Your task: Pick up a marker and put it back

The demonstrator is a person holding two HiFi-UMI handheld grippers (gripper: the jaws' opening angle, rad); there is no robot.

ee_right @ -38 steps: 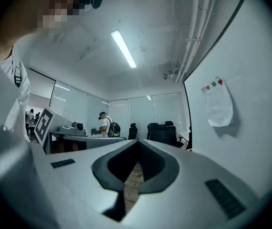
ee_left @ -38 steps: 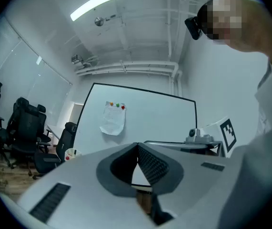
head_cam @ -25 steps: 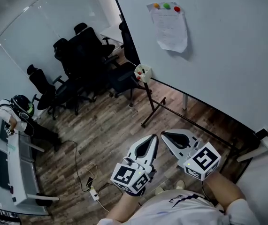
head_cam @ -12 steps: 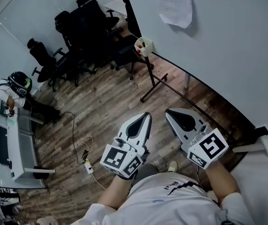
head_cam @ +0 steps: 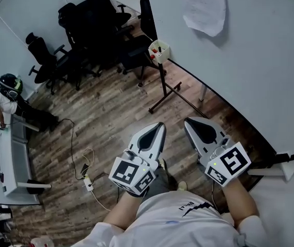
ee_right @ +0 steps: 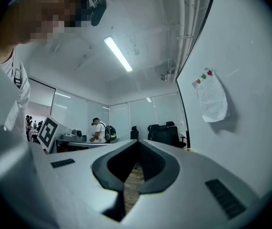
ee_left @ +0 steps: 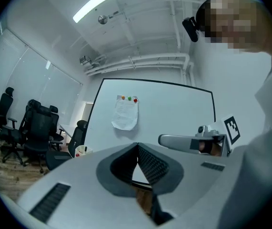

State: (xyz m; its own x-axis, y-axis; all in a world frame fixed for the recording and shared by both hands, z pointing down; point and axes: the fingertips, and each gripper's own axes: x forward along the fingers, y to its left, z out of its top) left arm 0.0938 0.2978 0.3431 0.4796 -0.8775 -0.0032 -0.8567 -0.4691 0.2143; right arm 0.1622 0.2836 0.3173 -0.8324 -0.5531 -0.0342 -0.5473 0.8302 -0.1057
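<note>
A small white marker cup (head_cam: 158, 50) with red-capped markers hangs at the left edge of the whiteboard (head_cam: 249, 60); in the left gripper view the cup (ee_left: 82, 151) shows low at the left. My left gripper (head_cam: 158, 125) and right gripper (head_cam: 190, 121) are held side by side in front of the person's body, well short of the cup. Both are shut with nothing between the jaws. The left gripper (ee_left: 137, 145) points toward the whiteboard. The right gripper (ee_right: 137, 142) points along the board toward the office chairs.
A paper sheet (head_cam: 204, 6) is pinned to the whiteboard. The board's stand leg (head_cam: 162, 94) rests on the wood floor. Black office chairs (head_cam: 92, 24) stand beyond the cup. A person (head_cam: 2, 94) is at a desk far left. A power strip (head_cam: 86, 181) and cable lie on the floor.
The head view has tipped down and shifted, so the paper slides toward the top edge. Both grippers stay shut, side by side, and sit slightly closer to the body.
</note>
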